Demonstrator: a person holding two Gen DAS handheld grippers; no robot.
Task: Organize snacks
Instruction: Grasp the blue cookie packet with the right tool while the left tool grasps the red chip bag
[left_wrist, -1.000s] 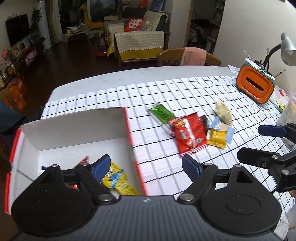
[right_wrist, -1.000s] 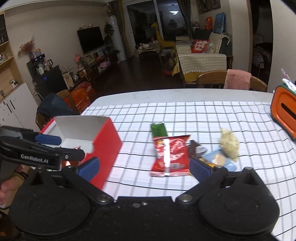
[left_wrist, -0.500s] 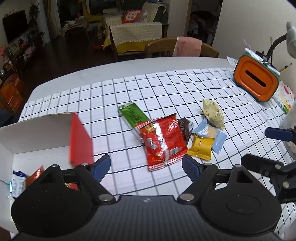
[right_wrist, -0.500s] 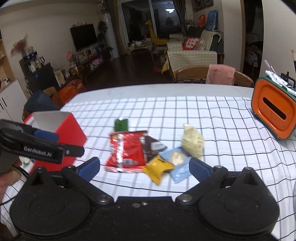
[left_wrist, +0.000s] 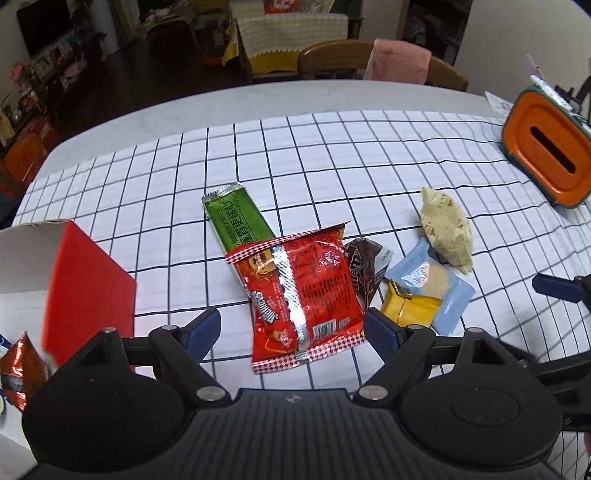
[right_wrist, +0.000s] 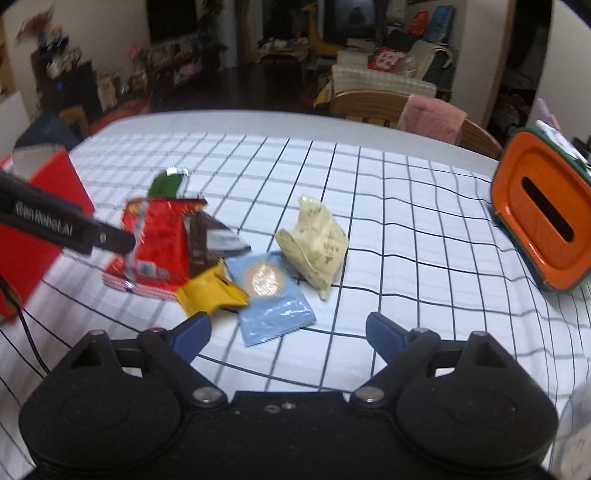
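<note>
While both grippers hang over the loose pile of snacks on the counter with its white, black-gridded cloth, the matter that counts is which packet lies before which jaws. In the left wrist view the left gripper has its jaws wide apart and empty, and the large crinkly red foil snack bag lies straight ahead between the blue fingertips, its long axis running near to far along the gripper's own line. A slim green wrapper pokes out from under its far end, and a small dark brown packet overlaps its right edge.

The right gripper has jaws closing with nothing between them; the flat pale blue biscuit sachet lies just ahead, slightly left of centre, its corner pointing at the gap, with the yellow folded packet touching its left side and the cream crumpled pouch beyond.

I judge the left hand nearer the red bag and the red-sided open cardboard box at the left, the right hand nearer the blue sachet.
</note>
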